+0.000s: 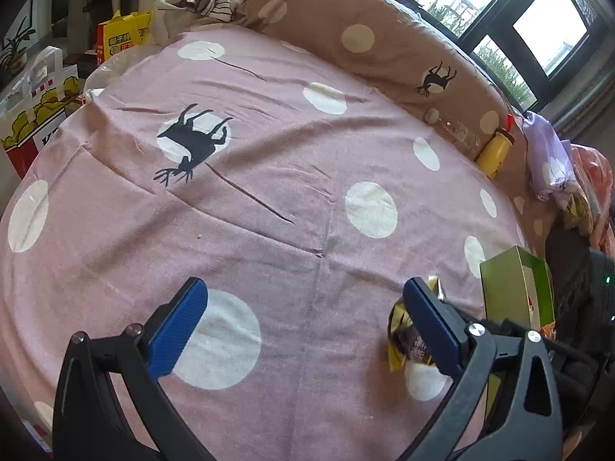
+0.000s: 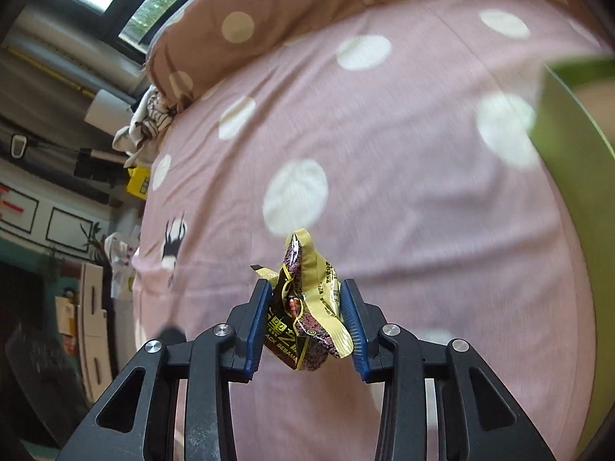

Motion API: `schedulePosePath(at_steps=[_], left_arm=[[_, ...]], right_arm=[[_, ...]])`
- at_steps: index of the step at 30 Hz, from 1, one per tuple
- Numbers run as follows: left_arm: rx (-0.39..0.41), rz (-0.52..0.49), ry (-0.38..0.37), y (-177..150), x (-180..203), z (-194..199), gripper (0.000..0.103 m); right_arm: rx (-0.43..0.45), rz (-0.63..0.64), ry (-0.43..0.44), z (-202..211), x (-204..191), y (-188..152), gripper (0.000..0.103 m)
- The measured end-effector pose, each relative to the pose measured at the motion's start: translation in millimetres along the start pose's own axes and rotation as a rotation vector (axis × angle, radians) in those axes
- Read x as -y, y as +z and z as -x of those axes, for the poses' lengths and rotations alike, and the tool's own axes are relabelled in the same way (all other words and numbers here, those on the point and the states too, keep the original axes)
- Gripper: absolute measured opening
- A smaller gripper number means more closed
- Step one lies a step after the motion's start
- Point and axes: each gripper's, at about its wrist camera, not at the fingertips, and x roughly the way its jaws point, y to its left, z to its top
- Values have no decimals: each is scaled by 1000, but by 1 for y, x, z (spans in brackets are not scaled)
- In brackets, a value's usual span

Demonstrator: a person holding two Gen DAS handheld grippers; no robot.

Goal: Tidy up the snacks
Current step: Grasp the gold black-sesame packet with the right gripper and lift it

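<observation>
While the right tool pinches a gold and dark-maroon black sesame snack packet between its blue pads, the sorting is judged to be at an early stage: one packet is gripped and not yet placed anywhere. The packet is crumpled, and its upper end stands clear above the pads. In the right wrist view the green box lies to the right of the packet as a blurred shape; whether anything is inside it cannot be told.

The left tool stands spread wide and holds nothing. A second gold-wrapped snack packet lies on the bed, partly hidden behind the left tool's right finger, with the green box just beyond it. This packet is judged to be still unsorted.

The carrying item is a bed, covered by a pink sheet with white dots and dark deer prints. Beyond the green box, a brown dotted bolster borders the sheet's far edge; a yellow bottle and a clear bottle rest against it. Farther off are dark-framed windows. Printed bags stand past the sheet's left edge.
</observation>
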Motion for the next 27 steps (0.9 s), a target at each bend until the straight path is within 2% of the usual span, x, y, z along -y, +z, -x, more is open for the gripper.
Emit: schedulePosePath(at_steps=[2,6,11,18,22,27], left_arm=[[-6,-20,3,-4,6,-1,102],[-29,-60,-9,-11,17,-5,102],[-82,-83,-89,-20,30,-12,102],[-176,-156,-221,-39,60,-27,100],[-236,-202,-298,-52,78,-37,97],[-276,-252,-288,-62,94,-50,93]], right_arm=[[-19,-35,-26,0,14,-11,39],[-11,-46,-33,3,23,-6,39],[39,-51,-106,14,32,-4,46],[61,-133,-68,24,61,-2,46],[45,-158,-45,22,67,-2,47],[37,-173,-13,20,74,-1,47]])
